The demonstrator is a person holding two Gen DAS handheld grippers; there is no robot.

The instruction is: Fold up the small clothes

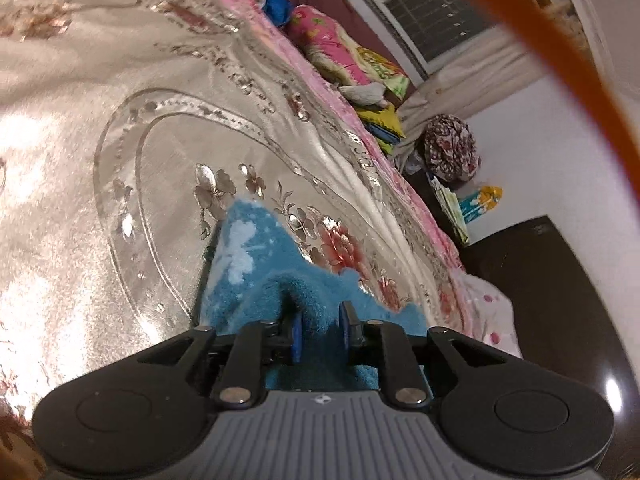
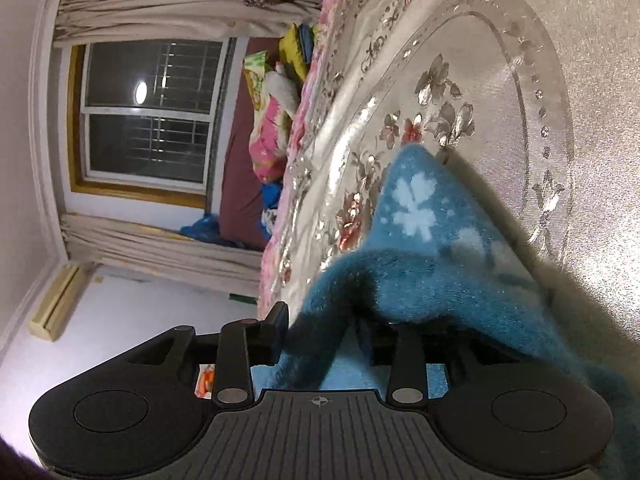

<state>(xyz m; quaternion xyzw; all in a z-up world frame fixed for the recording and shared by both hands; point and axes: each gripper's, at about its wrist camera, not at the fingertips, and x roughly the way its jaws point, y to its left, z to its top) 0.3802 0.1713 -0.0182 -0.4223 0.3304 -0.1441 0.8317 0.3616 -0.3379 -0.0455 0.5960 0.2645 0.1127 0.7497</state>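
Left wrist view: one blue fleece garment (image 1: 256, 264), pale flower print, lower centre, draped over shiny floral bed cover (image 1: 120, 168). Left tool (image 1: 320, 326) clamped on a fleece fold. Right tool (image 2: 320, 328), lower centre of right wrist view, likewise pinching fleece. Soft, light, limp, probably non-slip; best held at edges or corners. Tools: two.

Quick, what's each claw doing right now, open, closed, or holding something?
Left claw: closed on the blue fuzzy cloth.
Right claw: closed on the same blue fuzzy cloth.
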